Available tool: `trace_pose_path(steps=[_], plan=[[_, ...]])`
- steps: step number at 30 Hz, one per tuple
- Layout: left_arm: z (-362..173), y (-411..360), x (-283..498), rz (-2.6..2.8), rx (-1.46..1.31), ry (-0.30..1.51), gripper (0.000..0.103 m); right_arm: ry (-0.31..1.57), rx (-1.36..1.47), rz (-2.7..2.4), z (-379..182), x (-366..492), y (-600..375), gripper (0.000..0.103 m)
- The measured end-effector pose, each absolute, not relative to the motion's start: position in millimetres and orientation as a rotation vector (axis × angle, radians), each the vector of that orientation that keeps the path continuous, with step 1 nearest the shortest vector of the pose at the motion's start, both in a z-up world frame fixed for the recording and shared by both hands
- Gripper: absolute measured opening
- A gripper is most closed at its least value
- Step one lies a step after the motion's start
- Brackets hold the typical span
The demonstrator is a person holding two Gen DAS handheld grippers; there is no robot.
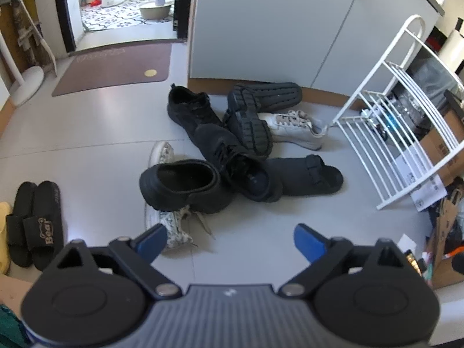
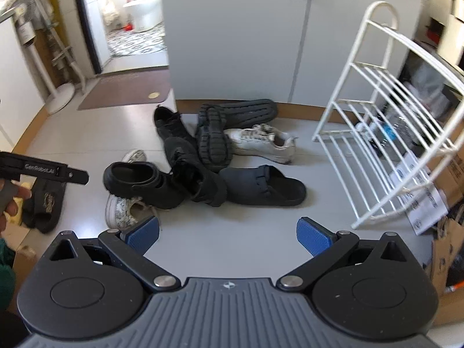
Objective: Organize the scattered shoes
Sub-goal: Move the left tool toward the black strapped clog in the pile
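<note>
Both tongs stand wide apart and hold nothing: the left tongs hang over bare floor just short of the pile, the right tongs likewise. From the left tongs, the nearest shoe, at 11 o'clock, is a patterned white sneaker lying partly under a black clog. The clog looks like moulded rubber, light and fairly stiff; its open heel rim seems the best place to pinch. At 12 o'clock a black lace-up shoe leans across the heap, soft in the upper, so its collar should give a firmer hold. At 1 o'clock lies a dark slide sandal, and beyond it a white sneaker and upturned black soles. The white wire shoe rack stands empty at 2 o'clock
</note>
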State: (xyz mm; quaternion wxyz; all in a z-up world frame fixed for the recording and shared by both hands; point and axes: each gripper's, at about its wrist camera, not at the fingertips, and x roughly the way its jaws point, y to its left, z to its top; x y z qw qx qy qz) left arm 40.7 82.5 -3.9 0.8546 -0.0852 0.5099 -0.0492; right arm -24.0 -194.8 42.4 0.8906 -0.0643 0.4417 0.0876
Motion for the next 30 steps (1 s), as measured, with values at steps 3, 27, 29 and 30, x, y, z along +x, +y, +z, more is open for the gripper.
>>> trace_pose_path(steps=[3,27,29,30], plan=[[-7.0,86.9,50.7,-0.102,-0.21,1.082,0.094,0.912,-0.179,0.223,32.7,-13.9,-190.5,0.103],[-98.1,61.1,139.6,-0.105,-0.131,1.194,0.088,0.969,-0.078,0.346,-31.8,60.2,-190.3,0.083],[-105.8,64.7,143.4,-0.085,-0.161,1.207,0.088,0.983,-0.078,0.374,-36.9,64.5,-190.7,0.079],[-109.6,66.3,145.8,-0.085,-0.169,1.214,0.088,0.989,-0.076,0.386,-38.6,66.0,-190.8,0.078]])
